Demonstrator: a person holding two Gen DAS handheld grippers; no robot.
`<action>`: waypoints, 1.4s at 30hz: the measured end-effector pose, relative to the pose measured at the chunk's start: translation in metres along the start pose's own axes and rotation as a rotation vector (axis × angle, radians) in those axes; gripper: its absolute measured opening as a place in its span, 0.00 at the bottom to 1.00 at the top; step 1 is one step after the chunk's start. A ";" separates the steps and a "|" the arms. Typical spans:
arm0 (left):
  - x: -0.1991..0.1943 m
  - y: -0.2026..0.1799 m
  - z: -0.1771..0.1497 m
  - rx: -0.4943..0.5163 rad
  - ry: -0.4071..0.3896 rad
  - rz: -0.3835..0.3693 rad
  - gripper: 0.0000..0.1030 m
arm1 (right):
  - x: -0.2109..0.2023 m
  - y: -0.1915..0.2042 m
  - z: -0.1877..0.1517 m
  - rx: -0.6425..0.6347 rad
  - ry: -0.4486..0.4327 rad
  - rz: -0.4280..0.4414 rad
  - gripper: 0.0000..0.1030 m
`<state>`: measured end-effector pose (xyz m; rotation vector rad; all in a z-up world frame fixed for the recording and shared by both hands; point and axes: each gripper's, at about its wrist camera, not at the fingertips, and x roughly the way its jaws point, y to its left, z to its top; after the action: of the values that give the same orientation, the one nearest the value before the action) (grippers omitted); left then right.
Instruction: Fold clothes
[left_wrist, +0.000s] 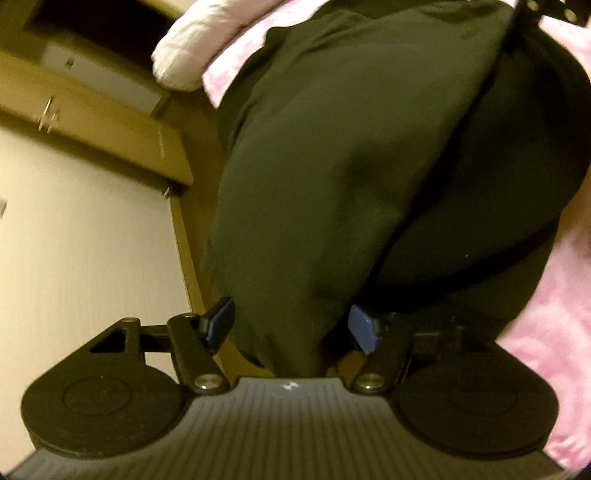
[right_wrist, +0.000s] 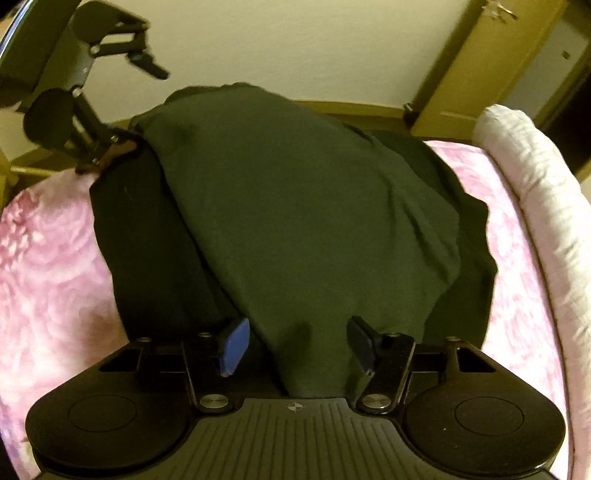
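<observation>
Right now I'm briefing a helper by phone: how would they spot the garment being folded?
Find the bed with the pink floral blanket. On its middle lies the dark green garment, one layer lifted between both grippers. It is the only dark cloth there; the rolled white bedding beside it is pale.

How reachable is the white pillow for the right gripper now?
Probably reachable: the white pillow lies off to its right with only bare pink bedspread between. But the right gripper is open around the dark garment, so it must back clear first.
</observation>
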<state>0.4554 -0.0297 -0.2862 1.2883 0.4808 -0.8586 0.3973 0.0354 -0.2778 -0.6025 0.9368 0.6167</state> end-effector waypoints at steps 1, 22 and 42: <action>0.002 0.000 0.001 0.007 -0.006 -0.008 0.56 | 0.004 0.000 0.001 -0.016 0.000 0.002 0.60; -0.041 0.060 0.021 -0.222 -0.125 0.001 0.11 | -0.014 -0.011 0.029 -0.048 -0.103 -0.045 0.04; -0.261 -0.057 0.262 -0.130 -0.517 -0.167 0.10 | -0.270 -0.011 -0.155 0.442 -0.203 -0.181 0.01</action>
<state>0.2125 -0.2102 -0.0653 0.8700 0.2274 -1.2343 0.1990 -0.1397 -0.1132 -0.2196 0.7839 0.2865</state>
